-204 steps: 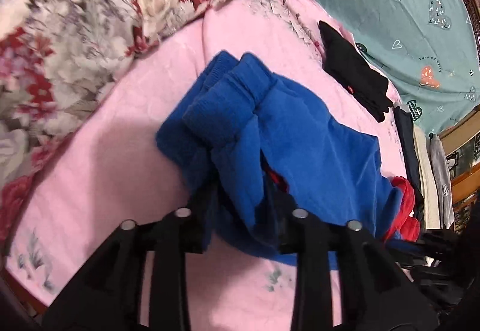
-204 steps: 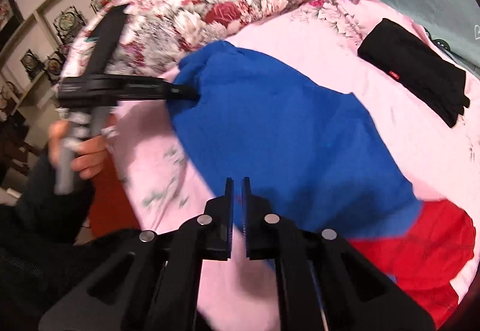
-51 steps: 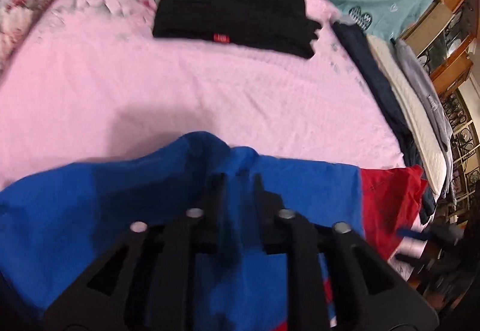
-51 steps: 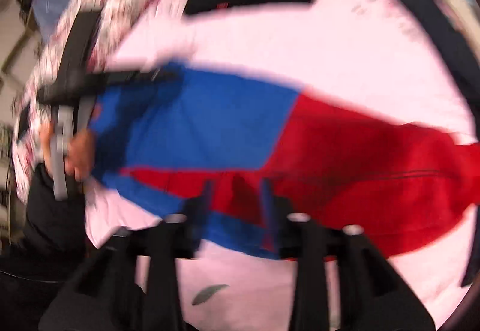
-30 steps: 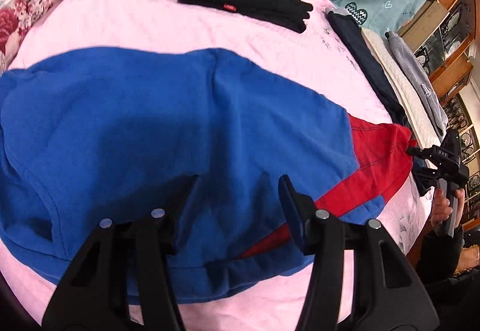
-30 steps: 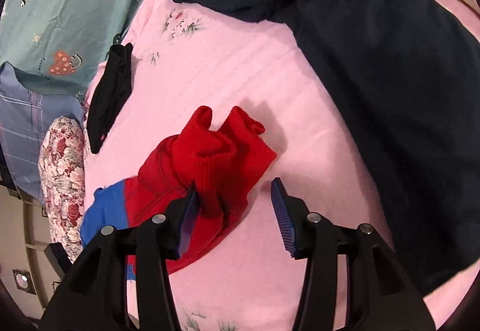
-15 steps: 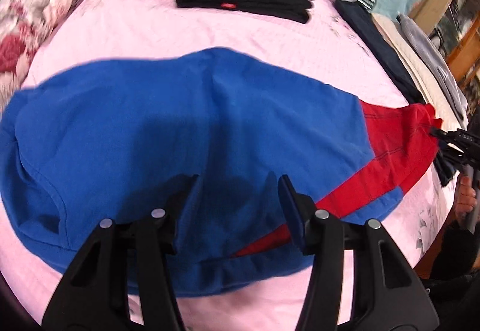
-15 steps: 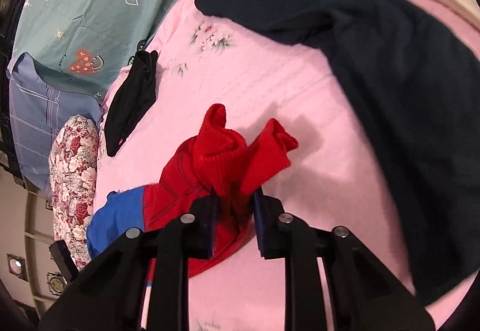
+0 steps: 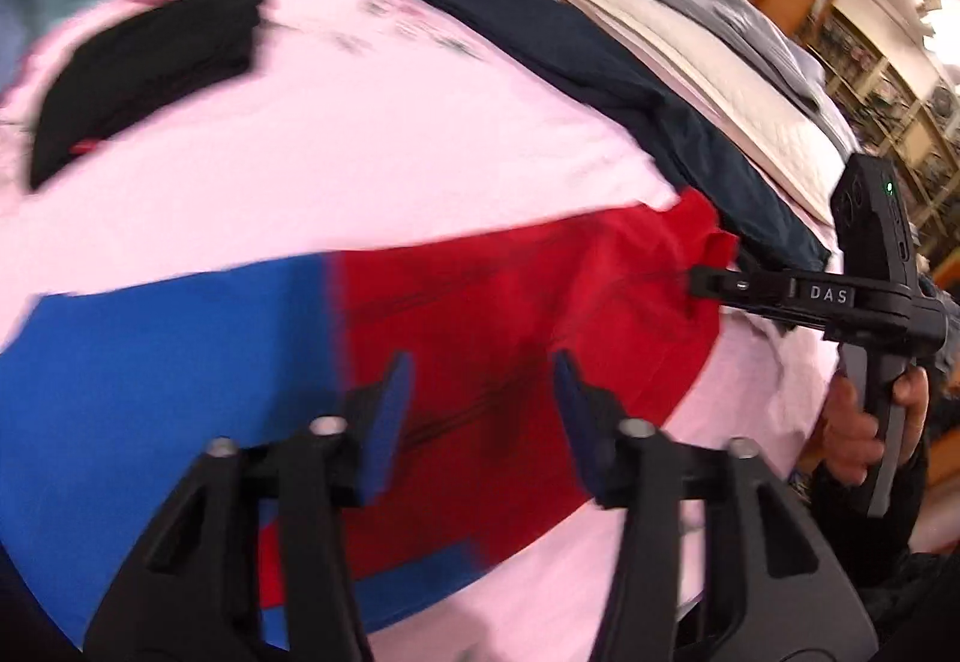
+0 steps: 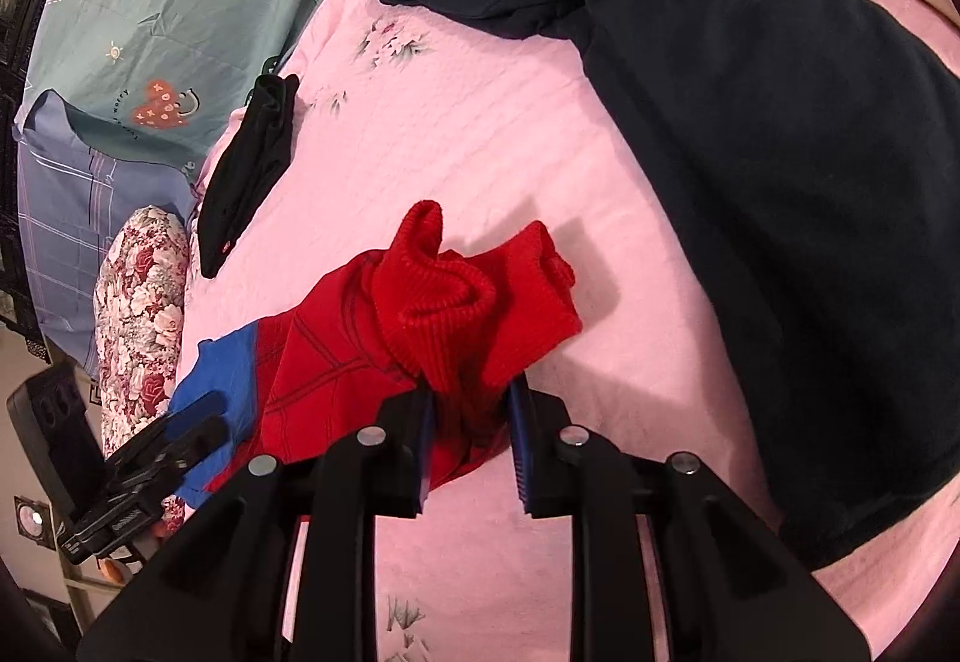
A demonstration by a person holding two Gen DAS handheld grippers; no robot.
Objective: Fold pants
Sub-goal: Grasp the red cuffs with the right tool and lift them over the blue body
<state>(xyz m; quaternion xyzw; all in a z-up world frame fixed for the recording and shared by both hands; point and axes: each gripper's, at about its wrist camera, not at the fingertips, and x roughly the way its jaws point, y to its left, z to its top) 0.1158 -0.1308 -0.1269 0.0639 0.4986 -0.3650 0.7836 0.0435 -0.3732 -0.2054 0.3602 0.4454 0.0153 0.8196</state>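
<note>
Right tool (image 10: 468, 422) pinches the red cuffs (image 10: 474, 302) of the pants (image 9: 420, 350), whose long axis runs leftward; left tool (image 9: 480, 398), spread, hovers mid-length.

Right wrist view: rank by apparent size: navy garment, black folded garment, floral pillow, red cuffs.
1. navy garment, by far the largest.
2. red cuffs, though they are nearest the camera, which inflates them.
3. floral pillow and black folded garment look alike; both are farther off, so unranked.
</note>
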